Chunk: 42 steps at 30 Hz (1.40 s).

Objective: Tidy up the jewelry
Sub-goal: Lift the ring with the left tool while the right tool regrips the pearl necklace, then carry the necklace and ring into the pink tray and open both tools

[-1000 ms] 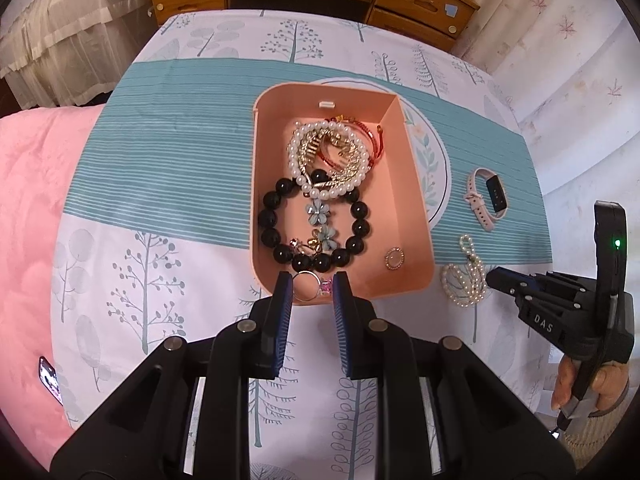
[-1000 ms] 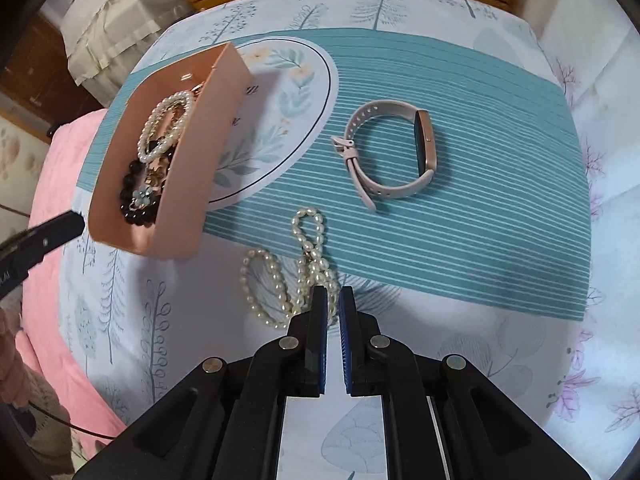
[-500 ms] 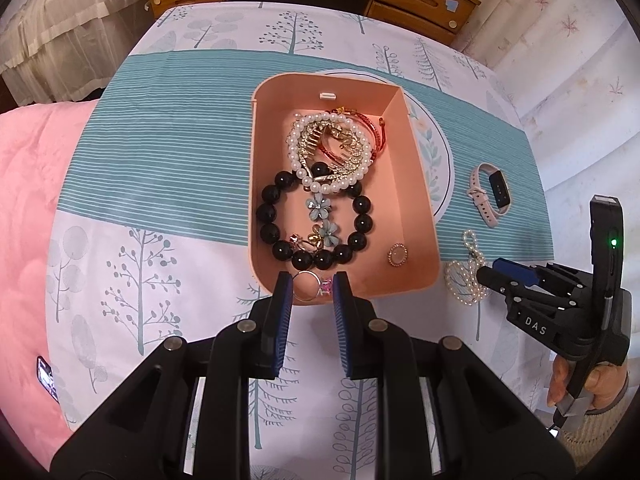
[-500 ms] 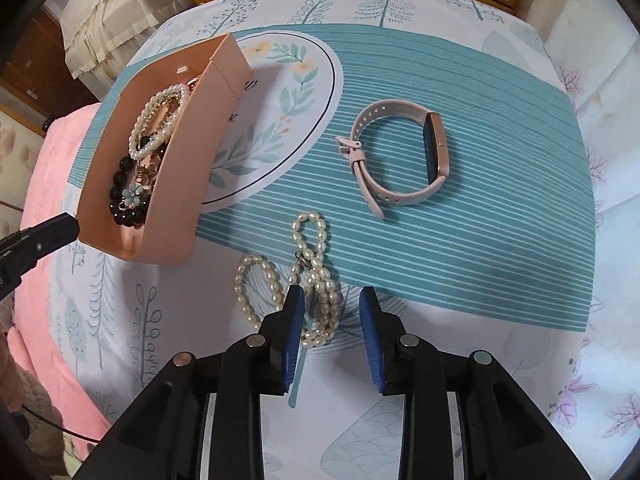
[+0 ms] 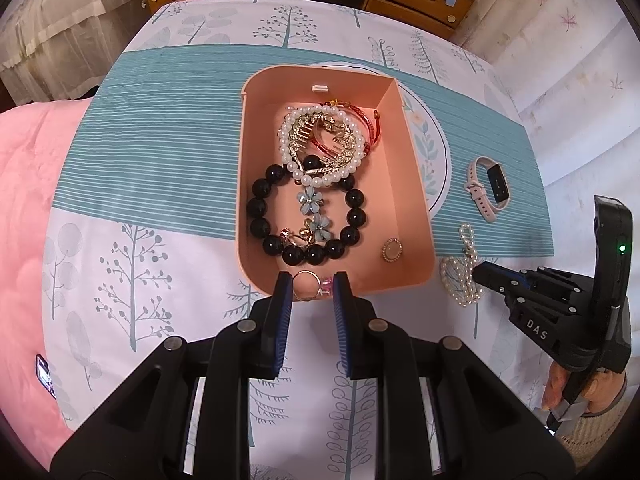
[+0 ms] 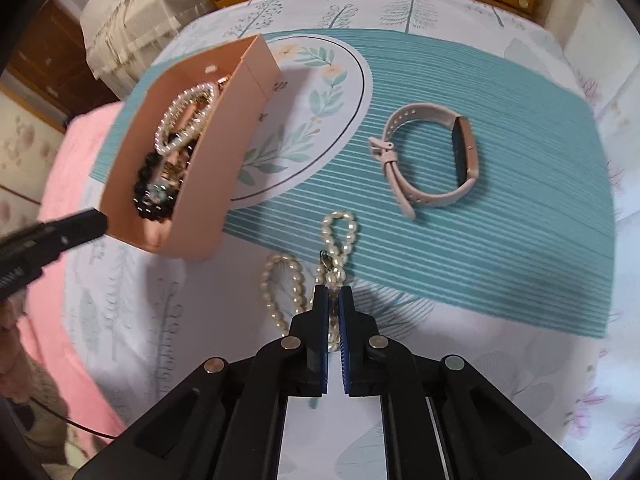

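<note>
- The right gripper (image 6: pixel 333 300) has its blue-padded fingers (image 6: pixel 320 320) drawn nearly together, pinching a strand of the pearl necklace (image 6: pixel 334 240) that lies on the tablecloth (image 6: pixel 520 340).
- The rest of the necklace loops out ahead of the tips, partly on the teal striped band and partly on the white tree-print area.
- In the left wrist view this gripper reaches in low from the right, tips down at the pearls, with a hand (image 5: pixel 576 396) wrapped round its handle.
- The left gripper (image 5: pixel 308 292) has its fingers (image 5: pixel 280 304) parted, grasping nothing, one to each side of a ring with a pink stone (image 5: pixel 310 286).
- That ring lies at the near wall of the pink box (image 5: pixel 420 208); whether the pads touch it I cannot tell.
- The left gripper points forward and down at the box's near edge.
- Inside the box sit a black bead bracelet (image 5: pixel 256 206), a white pearl bracelet (image 5: pixel 286 148), a jewelled hair clip (image 5: pixel 340 148), a red bangle (image 5: pixel 370 128), blue flower pieces (image 5: pixel 312 204) and a round brooch (image 5: pixel 391 250).
- A pink wristband watch (image 6: pixel 432 160) lies on the teal band, well apart from the necklace and box.
</note>
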### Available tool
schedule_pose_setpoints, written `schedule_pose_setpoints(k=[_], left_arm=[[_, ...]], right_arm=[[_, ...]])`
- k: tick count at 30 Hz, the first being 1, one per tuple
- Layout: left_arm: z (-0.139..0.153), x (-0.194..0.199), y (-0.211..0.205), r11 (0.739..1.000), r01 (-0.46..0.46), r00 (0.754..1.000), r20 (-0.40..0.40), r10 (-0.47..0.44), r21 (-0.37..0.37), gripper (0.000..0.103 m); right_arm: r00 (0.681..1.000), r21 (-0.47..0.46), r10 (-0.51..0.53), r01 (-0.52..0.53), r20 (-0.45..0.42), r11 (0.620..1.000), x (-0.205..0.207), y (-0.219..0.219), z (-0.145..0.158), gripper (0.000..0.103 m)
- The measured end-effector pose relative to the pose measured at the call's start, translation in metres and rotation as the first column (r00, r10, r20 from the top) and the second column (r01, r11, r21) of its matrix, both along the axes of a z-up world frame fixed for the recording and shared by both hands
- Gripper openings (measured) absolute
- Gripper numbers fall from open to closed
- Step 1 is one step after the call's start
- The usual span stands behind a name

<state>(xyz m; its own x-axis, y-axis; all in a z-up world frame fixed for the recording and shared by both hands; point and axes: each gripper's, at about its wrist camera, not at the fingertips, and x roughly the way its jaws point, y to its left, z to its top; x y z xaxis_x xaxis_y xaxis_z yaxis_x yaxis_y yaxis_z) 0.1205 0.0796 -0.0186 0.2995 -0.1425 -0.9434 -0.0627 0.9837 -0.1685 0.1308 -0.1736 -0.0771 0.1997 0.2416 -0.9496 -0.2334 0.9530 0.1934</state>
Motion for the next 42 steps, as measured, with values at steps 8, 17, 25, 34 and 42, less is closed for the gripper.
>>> schedule_pose_setpoints(k=[8, 17, 25, 34, 42], left_arm=[[0.003, 0.000, 0.000, 1.000, -0.001, 1.000, 0.010, 0.001, 0.002, 0.018], [0.030, 0.002, 0.006, 1.000, -0.010, 0.998, 0.059, 0.010, 0.008, 0.018], [0.057, 0.011, 0.016, 0.999, -0.030, 0.994, 0.103, 0.028, 0.018, 0.018], [0.054, 0.027, 0.027, 0.999, -0.046, 0.994, 0.098, 0.045, 0.005, 0.018], [0.016, 0.031, 0.029, 0.999, -0.049, 0.998, 0.028, 0.049, 0.002, 0.018]], right_arm=[[0.998, 0.115, 0.011, -0.018, 0.065, 0.993, -0.009, 0.005, 0.042, 0.004], [0.967, 0.241, -0.010, -0.053, 0.254, 0.969, -0.005, 0.027, 0.150, 0.004], [0.913, 0.298, -0.059, -0.070, 0.403, 0.952, 0.016, 0.047, 0.244, 0.004], [0.896, 0.292, -0.050, -0.091, 0.442, 0.952, 0.027, 0.080, 0.280, 0.004], [0.937, 0.263, -0.033, -0.064, 0.347, 0.963, 0.033, 0.090, 0.217, 0.004]])
